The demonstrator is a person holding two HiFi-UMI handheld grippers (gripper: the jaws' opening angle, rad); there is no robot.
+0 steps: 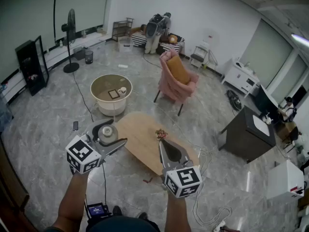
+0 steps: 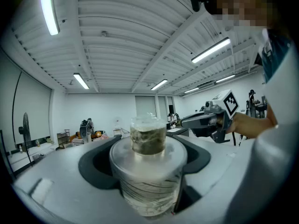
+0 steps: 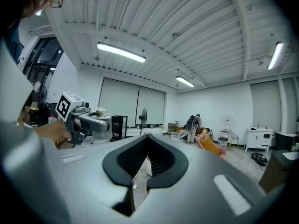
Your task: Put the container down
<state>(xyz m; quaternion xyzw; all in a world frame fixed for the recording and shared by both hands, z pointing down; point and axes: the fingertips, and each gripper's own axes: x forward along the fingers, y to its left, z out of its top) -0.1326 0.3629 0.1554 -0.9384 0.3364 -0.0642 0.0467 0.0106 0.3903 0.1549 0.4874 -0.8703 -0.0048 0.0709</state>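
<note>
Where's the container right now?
Head view, left side: the container is clamped in the left tongs, held up beside the left end of the oval wooden table.

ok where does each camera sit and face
Head view: on the head, steeply down at the wooden table; forearms, left tool, right tool show.
Left gripper view: on the left tool, level along jaws shut on the clear container; right hand shows.
Right gripper view: on the right tool, along its shut, empty jaws; left hand shows.
Shared: each gripper view shows the other tool; head and right share the pink armchair.
</note>
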